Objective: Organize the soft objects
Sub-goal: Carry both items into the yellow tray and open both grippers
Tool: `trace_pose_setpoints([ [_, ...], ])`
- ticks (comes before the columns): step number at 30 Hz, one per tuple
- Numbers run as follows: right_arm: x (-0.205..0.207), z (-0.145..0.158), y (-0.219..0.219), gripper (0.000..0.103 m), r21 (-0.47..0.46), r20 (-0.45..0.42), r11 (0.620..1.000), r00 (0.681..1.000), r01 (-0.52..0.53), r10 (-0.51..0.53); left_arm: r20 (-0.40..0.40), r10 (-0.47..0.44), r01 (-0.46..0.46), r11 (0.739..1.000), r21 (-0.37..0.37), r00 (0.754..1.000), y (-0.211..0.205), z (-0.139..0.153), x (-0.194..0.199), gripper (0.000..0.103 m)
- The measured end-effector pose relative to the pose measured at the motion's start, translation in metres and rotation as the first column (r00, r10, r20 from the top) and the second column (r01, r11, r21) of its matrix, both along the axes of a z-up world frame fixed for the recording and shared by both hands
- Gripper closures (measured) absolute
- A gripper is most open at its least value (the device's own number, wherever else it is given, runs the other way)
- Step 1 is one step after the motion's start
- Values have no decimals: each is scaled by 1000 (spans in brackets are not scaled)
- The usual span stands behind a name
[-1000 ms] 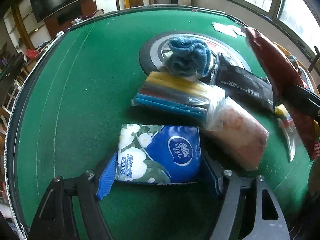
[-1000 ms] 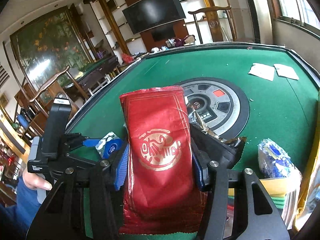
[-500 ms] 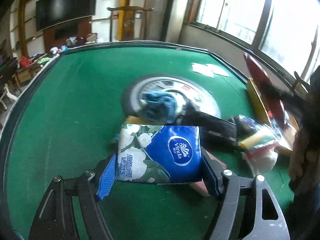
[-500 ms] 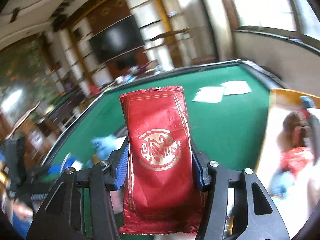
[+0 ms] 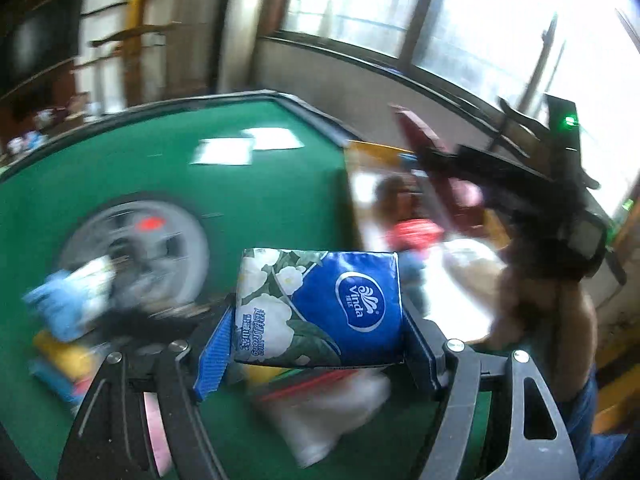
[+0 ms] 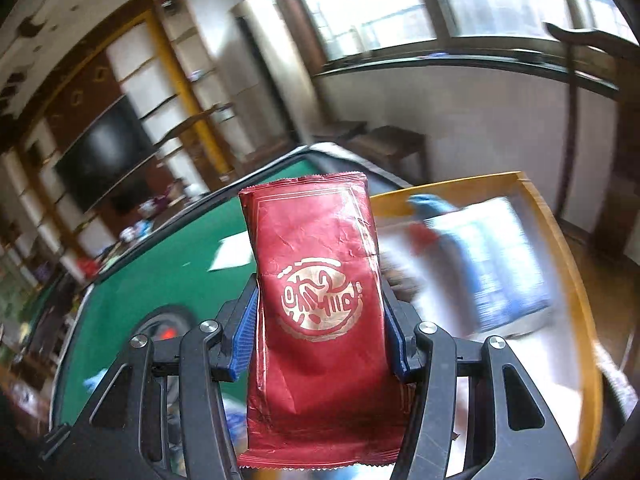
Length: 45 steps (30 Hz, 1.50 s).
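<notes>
Tissue pack (image 5: 320, 306) clamped in left hand-held gripper (image 5: 316, 344), red pouch (image 6: 318, 300) in right (image 6: 320, 332), above table edge (image 5: 312, 110).

Each fisheye camera sits just behind its own claw, looking forward and down along the fingers, very close to them. Both views share the green felt desk (image 5: 260, 200) (image 6: 168, 272) (blurred) and the yellow-rimmed wooden tray (image 5: 372, 150) (image 6: 560, 240).

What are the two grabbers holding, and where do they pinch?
The left gripper pinches the blue tissue pack by its two short ends. The right gripper pinches the red foil pouch across its middle.
</notes>
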State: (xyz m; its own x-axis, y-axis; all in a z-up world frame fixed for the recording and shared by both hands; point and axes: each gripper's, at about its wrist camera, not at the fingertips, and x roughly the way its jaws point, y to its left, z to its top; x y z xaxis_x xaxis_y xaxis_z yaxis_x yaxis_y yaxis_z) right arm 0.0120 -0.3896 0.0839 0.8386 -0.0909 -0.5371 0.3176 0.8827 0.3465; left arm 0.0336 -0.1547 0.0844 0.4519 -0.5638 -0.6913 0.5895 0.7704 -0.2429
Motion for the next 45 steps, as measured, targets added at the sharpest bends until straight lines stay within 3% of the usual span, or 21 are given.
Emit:
trace_pose_setpoints([
  [7,-3,-8,-61,50,53,-77,992,990,118,-114,-61,-135,136,991,16,989,-102,-25,-13,28],
  [12,-1,-25,-98,50,160,-139,977,983,143,-121,-85,-153,155,988,23,985,-112,-40,-17,28],
  [15,1,-34,-109,50,204,-172,970,981,130,-96,-59,-148,151,987,49,987,-110,-42,-13,28],
  [19,4,-30,-106,49,160,-183,979,978,128,-98,-54,-152,154,987,49,987,-108,-43,-11,28],
  [25,9,-33,-103,46,131,-216,984,972,122,-91,16,-173,171,982,80,985,-112,-44,-21,27],
  [34,0,-15,-100,45,37,-196,987,969,157,-147,31,-217,213,972,97,976,-117,-49,-29,24],
  [39,2,-16,-99,45,38,-216,990,968,138,-127,47,-231,224,967,118,972,-121,-51,-33,24],
  [45,5,-17,-96,42,15,-239,992,964,126,-119,38,-243,239,967,93,969,-119,-52,-30,24],
])
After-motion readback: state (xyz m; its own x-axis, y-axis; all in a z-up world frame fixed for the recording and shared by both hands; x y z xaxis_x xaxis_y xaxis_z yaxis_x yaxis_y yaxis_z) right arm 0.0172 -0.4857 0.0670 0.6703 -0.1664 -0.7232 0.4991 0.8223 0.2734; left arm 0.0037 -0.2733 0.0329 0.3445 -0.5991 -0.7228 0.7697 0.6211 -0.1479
